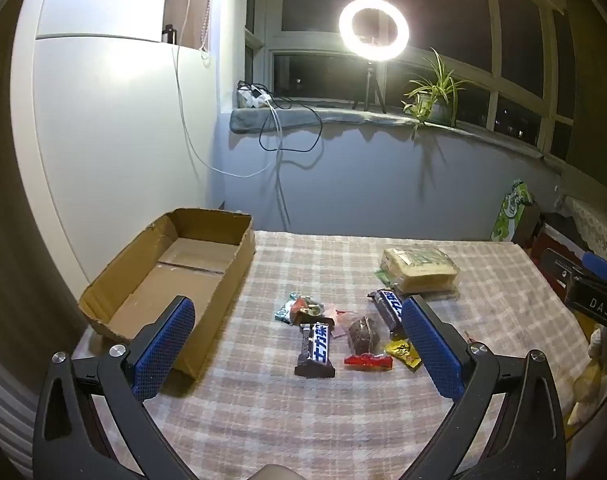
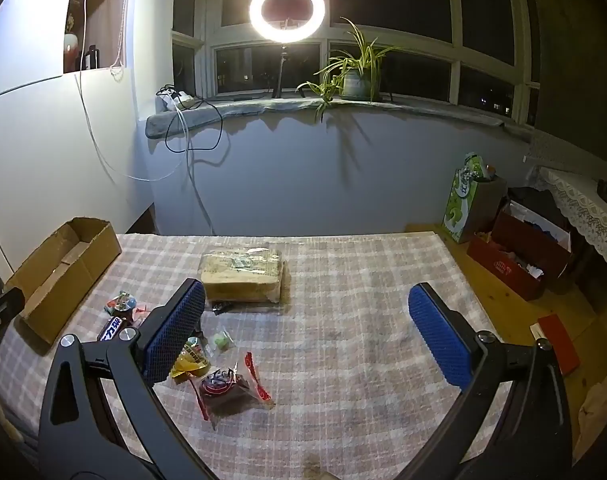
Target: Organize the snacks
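Note:
An open, empty cardboard box (image 1: 171, 280) stands at the table's left; it also shows in the right wrist view (image 2: 63, 268). Snacks lie mid-table: a Snickers bar (image 1: 315, 350), a second bar (image 1: 389, 308), a brown wrapped sweet (image 1: 361, 334), a red wrapper (image 1: 367, 361), a yellow packet (image 1: 403, 352) and a colourful packet (image 1: 299, 310). A large wrapped bread pack (image 1: 419, 270) lies further back (image 2: 243, 276). My left gripper (image 1: 299, 344) is open above the snacks. My right gripper (image 2: 307, 336) is open, with a dark wrapped sweet (image 2: 223, 390) at its left finger.
The table has a plaid cloth (image 2: 363, 300). A ring light (image 2: 287, 10) and a potted plant (image 2: 355, 76) stand on the windowsill. A green bag (image 2: 461, 204) and a red box (image 2: 519, 256) sit on the floor to the right.

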Demonstrator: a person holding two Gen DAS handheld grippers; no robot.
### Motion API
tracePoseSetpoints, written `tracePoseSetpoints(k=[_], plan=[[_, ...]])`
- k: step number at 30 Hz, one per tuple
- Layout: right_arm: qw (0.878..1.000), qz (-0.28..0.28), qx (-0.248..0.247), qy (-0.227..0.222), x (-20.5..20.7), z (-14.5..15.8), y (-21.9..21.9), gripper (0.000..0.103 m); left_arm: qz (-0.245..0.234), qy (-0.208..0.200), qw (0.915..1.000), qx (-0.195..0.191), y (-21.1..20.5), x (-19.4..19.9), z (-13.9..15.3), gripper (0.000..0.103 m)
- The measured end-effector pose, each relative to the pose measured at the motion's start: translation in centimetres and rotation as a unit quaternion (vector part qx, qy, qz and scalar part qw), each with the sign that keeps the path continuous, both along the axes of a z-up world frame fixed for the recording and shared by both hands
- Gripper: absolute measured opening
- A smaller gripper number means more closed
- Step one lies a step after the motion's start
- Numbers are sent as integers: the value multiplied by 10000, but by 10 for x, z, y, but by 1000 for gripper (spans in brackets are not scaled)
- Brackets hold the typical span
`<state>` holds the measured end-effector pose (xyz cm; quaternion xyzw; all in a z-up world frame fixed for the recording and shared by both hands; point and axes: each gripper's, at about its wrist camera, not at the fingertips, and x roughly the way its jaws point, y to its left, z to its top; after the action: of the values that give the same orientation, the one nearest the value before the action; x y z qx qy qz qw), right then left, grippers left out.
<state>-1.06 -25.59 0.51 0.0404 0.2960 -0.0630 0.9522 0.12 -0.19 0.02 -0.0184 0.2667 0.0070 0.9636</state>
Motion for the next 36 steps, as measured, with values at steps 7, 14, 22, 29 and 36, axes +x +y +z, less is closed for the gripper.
tracePoseSetpoints(k=[7, 14, 22, 29, 36], plan=[[9999, -52, -64, -86, -2, 2, 4, 103, -24, -20, 10000, 2, -4, 0, 2, 102], [9999, -46, -57, -148, -5, 4, 5, 103, -18, -28, 10000, -7, -2, 0, 3, 102], [9999, -38, -57, -149, -4, 2, 5, 103, -12, -21, 10000, -22, 0, 0, 3, 102], [9999, 15, -80, -124, -2, 2, 9, 103, -19, -19, 10000, -28, 0, 0, 3, 102], [9999, 8, -81, -120, -2, 3, 9, 103, -21, -32, 10000, -31, 1, 1, 3, 102]])
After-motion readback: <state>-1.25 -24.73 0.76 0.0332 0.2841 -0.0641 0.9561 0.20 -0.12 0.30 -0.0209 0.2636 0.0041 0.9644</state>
